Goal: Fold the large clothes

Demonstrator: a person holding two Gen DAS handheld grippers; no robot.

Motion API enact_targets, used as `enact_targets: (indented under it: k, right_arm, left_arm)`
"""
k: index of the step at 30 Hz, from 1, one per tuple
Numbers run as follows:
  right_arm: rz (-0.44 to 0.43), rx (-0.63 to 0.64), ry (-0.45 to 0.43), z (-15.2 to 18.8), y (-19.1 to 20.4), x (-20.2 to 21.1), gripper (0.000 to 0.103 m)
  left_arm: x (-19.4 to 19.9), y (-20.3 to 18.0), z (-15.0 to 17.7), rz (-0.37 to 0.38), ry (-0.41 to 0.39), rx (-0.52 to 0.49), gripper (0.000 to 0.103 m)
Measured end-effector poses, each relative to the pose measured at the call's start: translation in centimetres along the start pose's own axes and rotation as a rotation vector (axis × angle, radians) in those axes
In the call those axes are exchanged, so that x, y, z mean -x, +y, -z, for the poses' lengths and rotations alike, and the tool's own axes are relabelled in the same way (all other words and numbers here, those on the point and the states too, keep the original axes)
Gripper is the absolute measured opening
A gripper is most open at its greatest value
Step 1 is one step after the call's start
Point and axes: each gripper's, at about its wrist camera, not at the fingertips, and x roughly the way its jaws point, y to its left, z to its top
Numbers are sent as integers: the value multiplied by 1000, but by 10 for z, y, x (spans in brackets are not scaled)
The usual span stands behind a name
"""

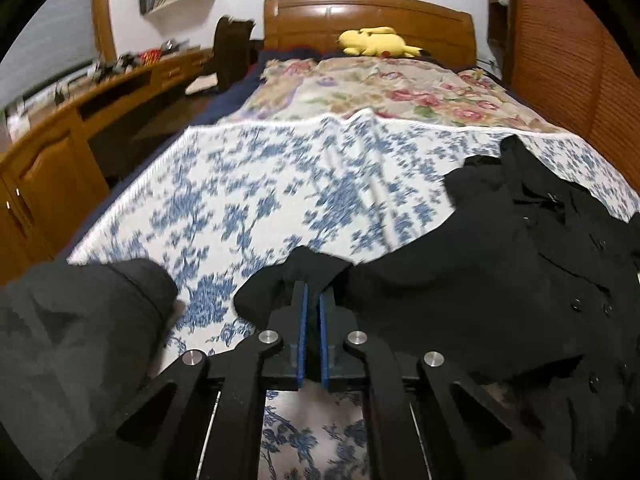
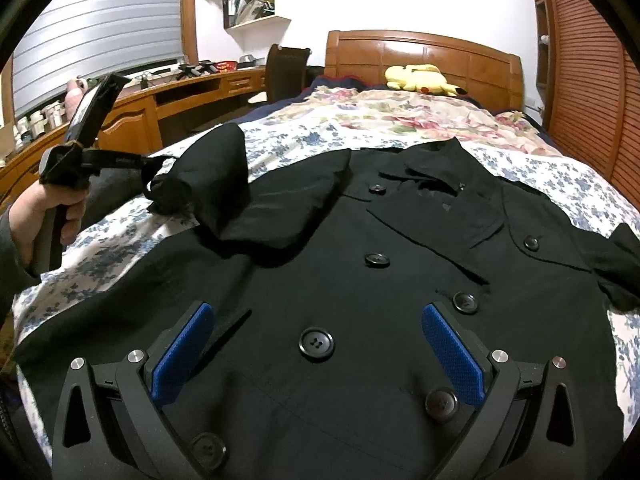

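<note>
left sleeve pinched and lifted, the rest of the coat flat on the bed

we see the left claw (image 1: pixel 312 300) pressed together on the sleeve (image 2: pixel 200 172) of the black coat (image 2: pixel 360 280), while the right claw (image 2: pixel 318 354) hangs spread over the buttons. the coat lies face up on the bed (image 1: pixel 260 200), collar (image 2: pixel 436 168) far, hem near, long axis running near to far. we judge the thin pinch could slip, or a hard pull could drag the body askew.
</note>
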Motion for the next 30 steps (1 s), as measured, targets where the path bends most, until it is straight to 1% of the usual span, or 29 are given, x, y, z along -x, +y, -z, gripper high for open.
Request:
enact_targets:
  k: [2,7,16,21,25,27,28,29,30]
  right_arm:
    - [-2,1,-13,0,-1,5,103]
    - [5,-5,-35,4,-11,22,103]
    - [67,-35,-75,25,-46,64,103]
    - [136,-65,-86,39,-69,87,103]
    - [171,-90,-93,47,-78,99,103]
    - [182,-104,-96,48,-82,104,103]
    - [189,-111,-98,48,-84,107,103]
    - [194,-116,-101,49,-84,109,103]
    - [198,-120,-103,48,-81,112,103]
  left_arm:
    - [13,-13,-9,-1,-12,-29,5]
    - [53,-51,-29,14,-77,-73,5]
    - [113,-147,-52,82,-159,-193,5]
    - [138,-202,-54,136,-194,-255,5]
    - [160,-239,-51,186,-208,-295,5]
    - [173,-252,-48,255,-201,-310,18]
    - [179,-258,-46,283,-194,-318,27]
    - [183,-261,-44,297,-192,-323,32]
    - [188,-266,-41,312,-194,-334,33]
